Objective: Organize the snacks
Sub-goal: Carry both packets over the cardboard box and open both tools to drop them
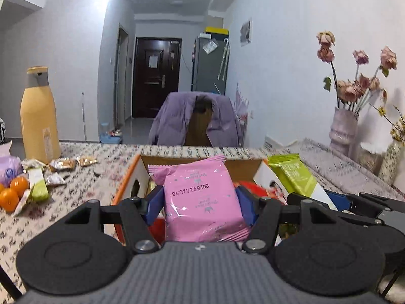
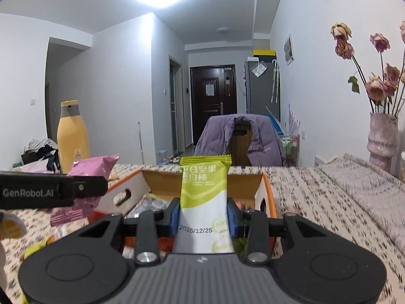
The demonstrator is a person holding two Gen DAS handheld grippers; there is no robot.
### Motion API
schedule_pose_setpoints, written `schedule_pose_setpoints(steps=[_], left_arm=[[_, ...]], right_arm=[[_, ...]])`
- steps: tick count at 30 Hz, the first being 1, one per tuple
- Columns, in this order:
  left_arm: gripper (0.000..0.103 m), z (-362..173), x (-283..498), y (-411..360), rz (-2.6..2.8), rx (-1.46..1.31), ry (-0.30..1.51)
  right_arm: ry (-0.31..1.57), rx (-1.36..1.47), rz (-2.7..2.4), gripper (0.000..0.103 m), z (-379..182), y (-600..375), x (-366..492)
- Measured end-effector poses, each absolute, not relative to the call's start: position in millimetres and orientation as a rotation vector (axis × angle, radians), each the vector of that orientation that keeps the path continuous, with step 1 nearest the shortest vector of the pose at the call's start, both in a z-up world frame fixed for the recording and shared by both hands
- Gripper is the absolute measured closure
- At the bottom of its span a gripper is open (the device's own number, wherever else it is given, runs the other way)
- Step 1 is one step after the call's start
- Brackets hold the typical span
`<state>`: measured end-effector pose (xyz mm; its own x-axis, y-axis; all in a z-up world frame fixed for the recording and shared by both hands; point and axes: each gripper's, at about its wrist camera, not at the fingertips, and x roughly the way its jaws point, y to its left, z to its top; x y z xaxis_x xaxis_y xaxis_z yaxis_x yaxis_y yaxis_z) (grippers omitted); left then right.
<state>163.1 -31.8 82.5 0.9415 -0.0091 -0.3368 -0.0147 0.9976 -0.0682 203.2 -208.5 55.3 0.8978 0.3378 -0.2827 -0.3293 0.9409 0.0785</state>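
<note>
Oranges [image 1: 11, 192] in left view only, w/ loose snacks [image 1: 60, 167].

Pink packet [image 1: 202, 197] hides most of the box [image 1: 131, 177] interior in left wrist view; its lower end is cut off behind the gripper body. Red packs under it show only as slivers, print unreadable. Green-white bar [image 2: 205, 202] blocks box centre in right wrist view, bottom end hidden by the housing. Box contents there [image 2: 149, 205] blurred, can't tell what they are. Small wrapped snacks [image 1: 60, 164] by the yellow bottle [image 1: 38, 116] too small to id. Oranges [image 1: 14, 192] partly cut by left edge. Tabletop [image 2: 341, 202] pattern smeared w/ blur at right
</note>
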Motion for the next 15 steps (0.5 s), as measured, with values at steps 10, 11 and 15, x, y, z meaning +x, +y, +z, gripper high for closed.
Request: schedule_pose_setpoints(steps=[10, 11, 15], left_arm=[[0.040, 94.7, 212.2, -17.4, 0.051, -0.062, 0.317], [0.040, 95.1, 217.4, -16.3, 0.056, -0.059, 0.316], [0.040, 95.5, 240.8, -8.3, 0.088, -0.070, 0.320]], right_arm=[[0.293, 0.045, 0.355, 0.067, 75.3, -185.9, 266.2], [0.294, 0.044, 0.354, 0.067, 76.6, -183.1, 273.1], [0.308, 0.039, 0.346, 0.067, 77.2, -171.4, 296.4]])
